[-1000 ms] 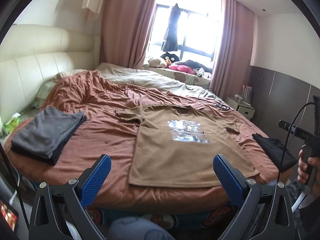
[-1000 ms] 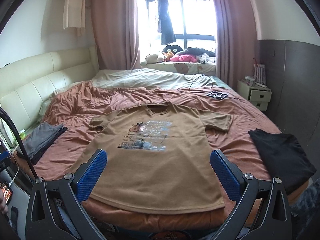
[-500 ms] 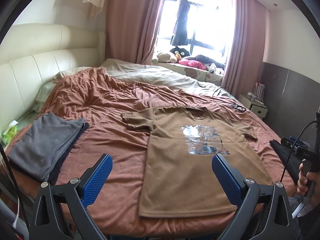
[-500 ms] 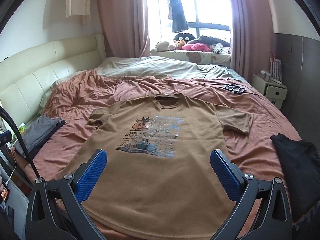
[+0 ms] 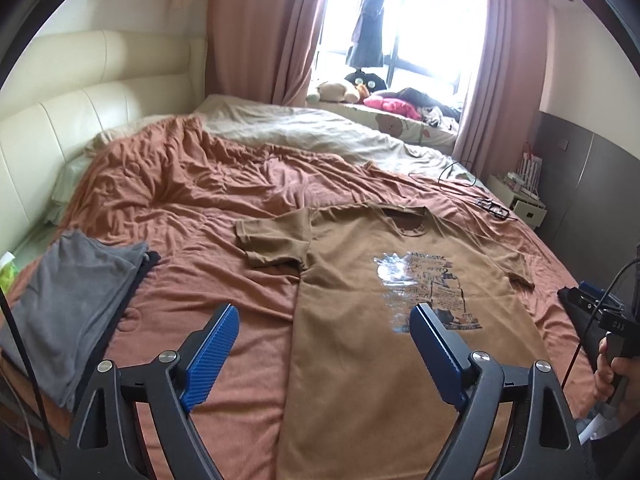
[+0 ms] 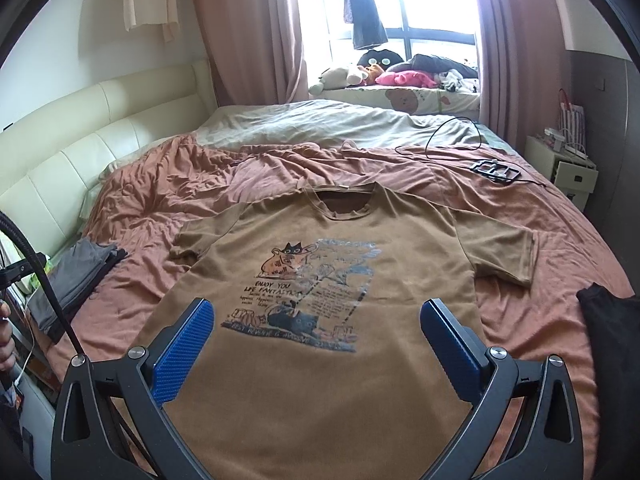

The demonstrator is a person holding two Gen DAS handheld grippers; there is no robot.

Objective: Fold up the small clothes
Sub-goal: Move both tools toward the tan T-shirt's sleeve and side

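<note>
the brown t-shirt (image 6: 352, 352) is lying flat on the bed (image 5: 192, 216) while the left gripper (image 5: 324, 354) is closing on nothing and the right gripper (image 6: 316, 350) is staying wide apart, empty.

You see a tan-brown T-shirt (image 6: 400, 240) with a chest print of a black cat, an orange pot and blue-black lettering, lying on a rust-orange bedspread (image 5: 192, 208). The folded clothes (image 5: 72, 304) beside it are grey over black, and the garment (image 6: 612, 344) at the other side is black. Your gripper pads (image 5: 210, 356) are ribbed blue on black arms, the curtains (image 6: 256, 28) dusty pink, the headboard (image 5: 72, 108) cream.
</note>
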